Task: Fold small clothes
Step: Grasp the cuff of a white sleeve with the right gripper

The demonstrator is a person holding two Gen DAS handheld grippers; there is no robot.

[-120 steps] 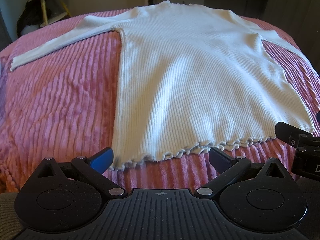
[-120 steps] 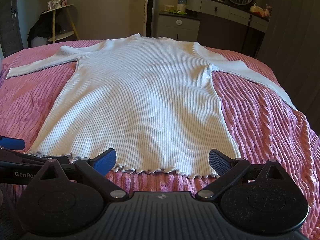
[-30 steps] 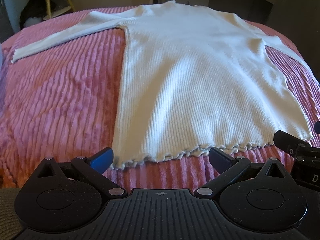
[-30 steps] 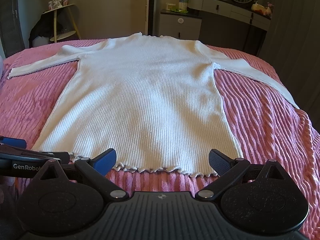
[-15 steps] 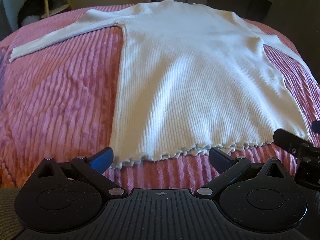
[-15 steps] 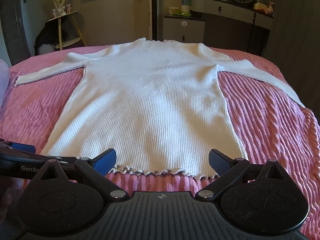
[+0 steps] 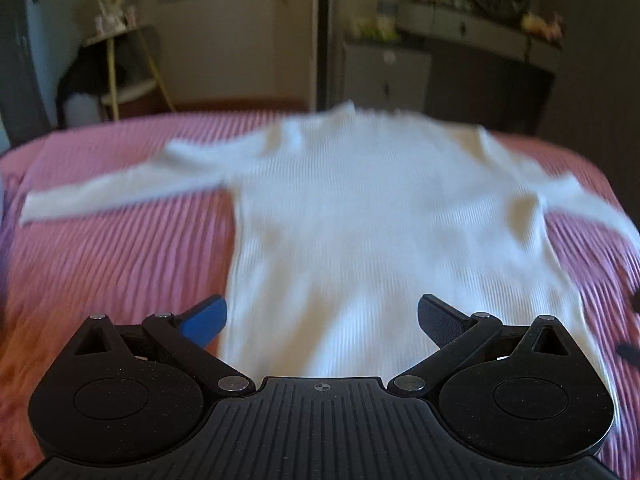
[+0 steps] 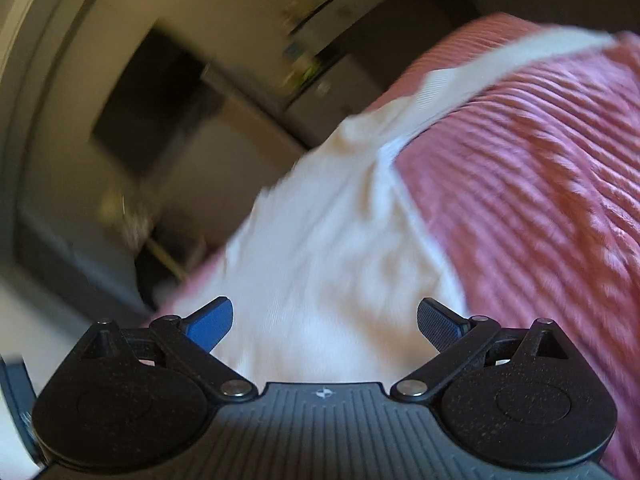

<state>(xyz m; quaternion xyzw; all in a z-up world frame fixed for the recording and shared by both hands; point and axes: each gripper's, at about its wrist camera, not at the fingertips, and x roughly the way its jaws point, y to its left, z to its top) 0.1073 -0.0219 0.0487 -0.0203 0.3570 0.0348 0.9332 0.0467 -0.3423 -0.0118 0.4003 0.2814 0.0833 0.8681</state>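
Note:
A white ribbed long-sleeved sweater [image 7: 380, 232] lies flat on the pink ribbed bedspread [image 7: 120, 264], sleeves spread to both sides. My left gripper [image 7: 320, 320] is open and empty above the sweater's lower body; the hem is hidden under it. My right gripper [image 8: 324, 320] is open and empty, rolled to one side, over the sweater [image 8: 328, 248] near its right side seam. The right sleeve [image 8: 500, 64] runs off to the upper right. Both views are blurred.
Beyond the bed's far edge stand a small wooden side table [image 7: 120, 76] at the left and a dark dresser with a round mirror [image 7: 480, 40] at the right. Pink bedspread [image 8: 540, 200] lies bare right of the sweater.
Both grippers have moved forward over the sweater's hem. The right gripper has rolled sharply, so its view is tilted. Both stay open and empty.

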